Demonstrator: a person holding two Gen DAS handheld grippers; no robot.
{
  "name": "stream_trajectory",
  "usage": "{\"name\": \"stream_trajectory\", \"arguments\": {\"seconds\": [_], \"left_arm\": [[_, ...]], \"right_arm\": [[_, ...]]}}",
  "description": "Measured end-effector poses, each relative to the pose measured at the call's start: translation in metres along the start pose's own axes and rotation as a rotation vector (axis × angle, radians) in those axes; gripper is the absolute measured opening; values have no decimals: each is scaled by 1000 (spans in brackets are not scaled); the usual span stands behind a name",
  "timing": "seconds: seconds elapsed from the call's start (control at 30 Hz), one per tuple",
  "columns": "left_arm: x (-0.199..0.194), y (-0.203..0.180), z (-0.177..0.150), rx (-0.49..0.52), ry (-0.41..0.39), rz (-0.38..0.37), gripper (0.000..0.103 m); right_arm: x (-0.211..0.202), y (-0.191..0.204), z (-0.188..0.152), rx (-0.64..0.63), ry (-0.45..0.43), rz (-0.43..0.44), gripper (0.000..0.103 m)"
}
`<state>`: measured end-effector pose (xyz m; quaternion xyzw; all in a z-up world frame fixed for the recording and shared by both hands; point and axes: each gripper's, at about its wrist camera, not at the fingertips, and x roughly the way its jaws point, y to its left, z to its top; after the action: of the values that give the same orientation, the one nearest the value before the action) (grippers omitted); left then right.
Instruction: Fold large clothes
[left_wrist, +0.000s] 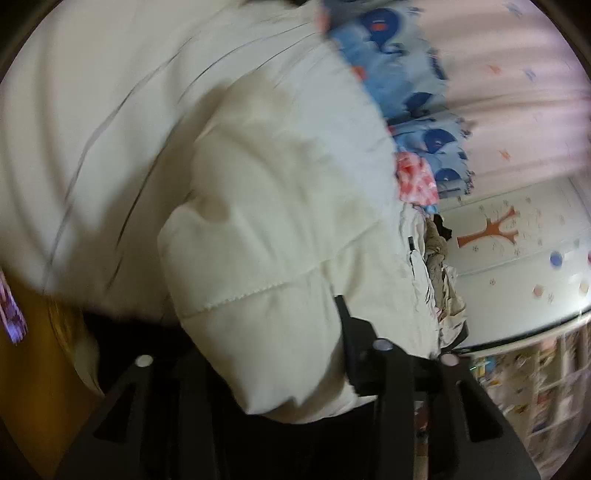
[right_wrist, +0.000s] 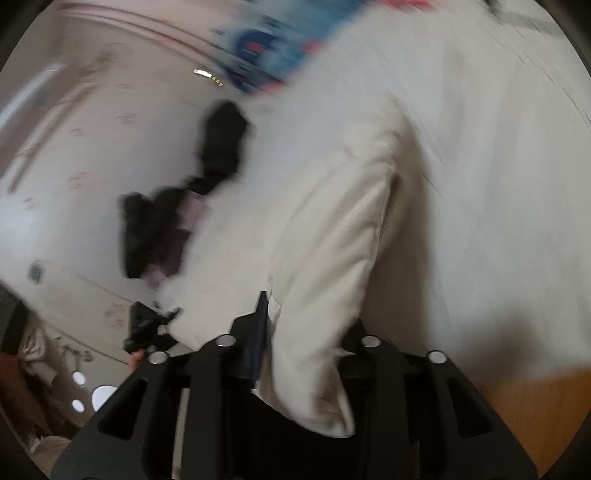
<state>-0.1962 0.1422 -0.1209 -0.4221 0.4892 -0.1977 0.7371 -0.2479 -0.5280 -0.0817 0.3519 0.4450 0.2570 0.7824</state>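
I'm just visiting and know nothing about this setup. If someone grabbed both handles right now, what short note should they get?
Left tool: shut on a padded fold of the cream jacket.
Right tool: shut on another part of the same cream jacket, which looks like a sleeve.
The jacket hangs lifted between both tools, above the blue patterned bedding. The views are blurred, so it seems to be mid-swing.
Done: both grips are taken.
Left: lay it flat, fold it, then probably the clothes pile.
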Motion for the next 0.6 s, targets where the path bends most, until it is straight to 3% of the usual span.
{"name": "stream_trajectory", "arguments": {"seconds": [0.07, 0.17, 0.27, 0.3, 0.33, 0.43, 0.5, 0.6], "left_arm": [[-2, 11, -6, -24, -19, -7, 62], [-8, 7, -11, 16, -59, 43, 76], [-5, 4, -8, 19, -61, 43, 85], [-2, 6, -6, 6, -58, 38, 85], [2, 8, -4, -10, -50, 26, 85], [12, 8, -1, -31, -46, 16, 89], [20, 7, -1, -34, -49, 15, 89], [24, 16, -1, -71, -71, 3, 90]], "right_arm": [[-16, -28, -18, 107, -37, 46, 34], [-57, -39, -29, 149, -172, 25, 34], [-92, -9, -23, 80, -313, -76, 37], [-95, 7, -17, 35, -329, -81, 42], [-91, 25, -9, -17, -333, -90, 54], [-43, 96, 25, -234, -269, -169, 74], [20, 140, 45, -373, -179, -224, 74], [118, 173, 73, -508, -82, -330, 74]]}}
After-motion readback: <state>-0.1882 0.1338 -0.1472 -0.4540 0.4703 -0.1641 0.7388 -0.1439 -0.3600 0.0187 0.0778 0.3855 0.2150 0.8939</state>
